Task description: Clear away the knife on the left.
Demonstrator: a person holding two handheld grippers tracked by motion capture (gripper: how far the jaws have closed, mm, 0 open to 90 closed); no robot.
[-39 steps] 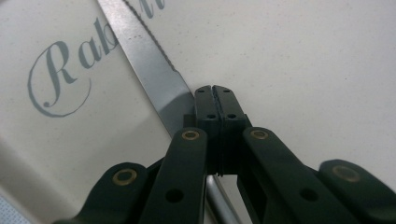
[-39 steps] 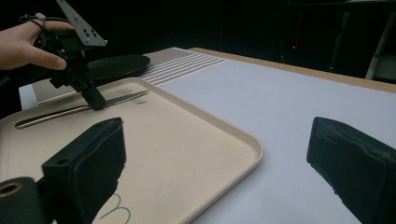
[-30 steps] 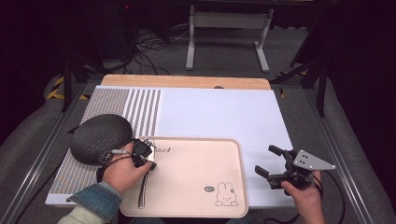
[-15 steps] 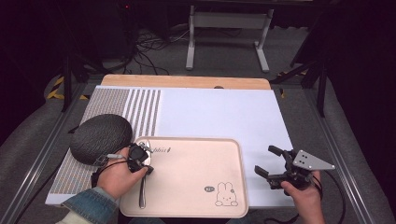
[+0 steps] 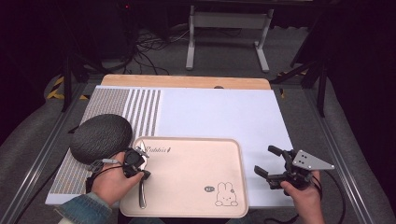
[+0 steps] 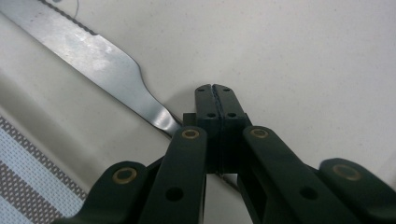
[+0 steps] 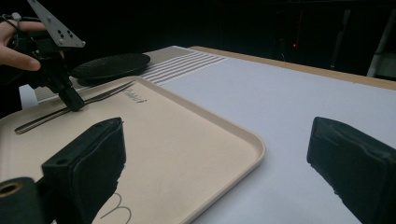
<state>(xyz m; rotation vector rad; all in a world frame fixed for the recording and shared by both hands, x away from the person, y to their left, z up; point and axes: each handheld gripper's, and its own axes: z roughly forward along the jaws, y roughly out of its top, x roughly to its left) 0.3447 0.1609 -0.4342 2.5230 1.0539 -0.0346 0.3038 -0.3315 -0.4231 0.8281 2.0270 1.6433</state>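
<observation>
Fork (image 5: pixel 142 190) lies along the left edge of the beige tray (image 5: pixel 196 177), handle toward the person. Left tool (image 5: pixel 138 164), jaws pressed together with nothing between them, tips on the tray floor just beside the fork's neck (image 6: pixel 154 109); left hand (image 5: pixel 112 182) angled down over the tray corner. Right tool (image 5: pixel 275 169) held level off the tray's right side, jaws wide. Dark round mat (image 5: pixel 101 138) to the tray's left. White table (image 5: pixel 219 114), striped at left; dark room behind.
</observation>
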